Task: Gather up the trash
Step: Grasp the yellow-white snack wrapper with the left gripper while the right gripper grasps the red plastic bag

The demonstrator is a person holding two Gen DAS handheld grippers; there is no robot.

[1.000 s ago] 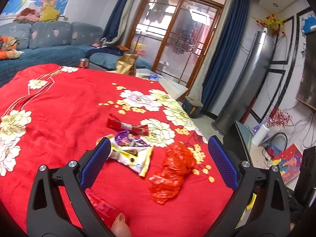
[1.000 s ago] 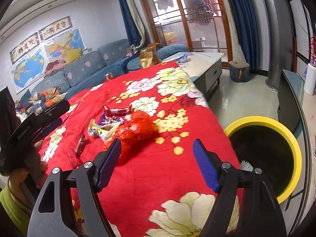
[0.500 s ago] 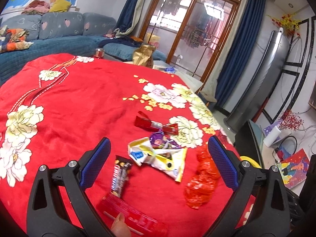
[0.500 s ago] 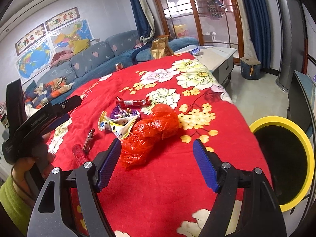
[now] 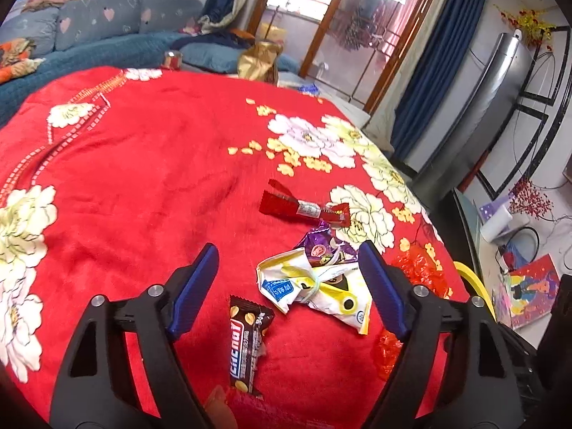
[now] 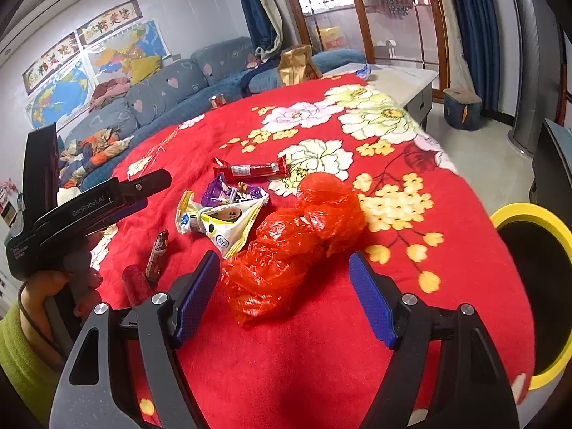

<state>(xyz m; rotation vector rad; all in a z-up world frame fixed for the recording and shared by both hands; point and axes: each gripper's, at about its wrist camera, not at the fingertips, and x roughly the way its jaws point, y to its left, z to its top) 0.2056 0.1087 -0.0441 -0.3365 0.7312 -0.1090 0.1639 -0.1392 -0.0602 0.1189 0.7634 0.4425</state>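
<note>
Trash scattered on a surface draped in a red floral blanket (image 5: 150, 164).

Left wrist view: left claw (image 5: 289, 287), jaws closing with blue pads apart, nothing pressed between them. Between the jaws, low and just ahead: a dark brown candy bar wrapper (image 5: 248, 343). Toward the right jaw: a crumpled white and yellow snack bag (image 5: 318, 291), its edge partly hidden behind the right pad. Touching that bag's far side: a purple wrapper (image 5: 323, 245). Farther ahead: a red sausage-stick wrapper (image 5: 304, 209). Beyond the right jaw: a crumpled red plastic bag (image 5: 422, 268), partly hidden. At the bottom edge, below the candy wrapper: a red packet (image 5: 282, 411) and a fingertip.

Right wrist view: right claw (image 6: 286, 295), jaws spread and holding nothing. The red plastic bag (image 6: 300, 243) lies between and just ahead of the jaws, not touched by either pad. Ahead and left of it: the snack bag (image 6: 221, 221), purple wrapper (image 6: 232, 193), sausage-stick wrapper (image 6: 250, 169). Left of the left jaw: candy bar wrapper (image 6: 157, 255) and a red tube-shaped packet (image 6: 136, 284). Far left: the left claw's black body held in a hand (image 6: 53, 282) with a green sleeve. Right of the right jaw, off the surface's edge: a yellow-rimmed black bin (image 6: 529, 214).
</note>
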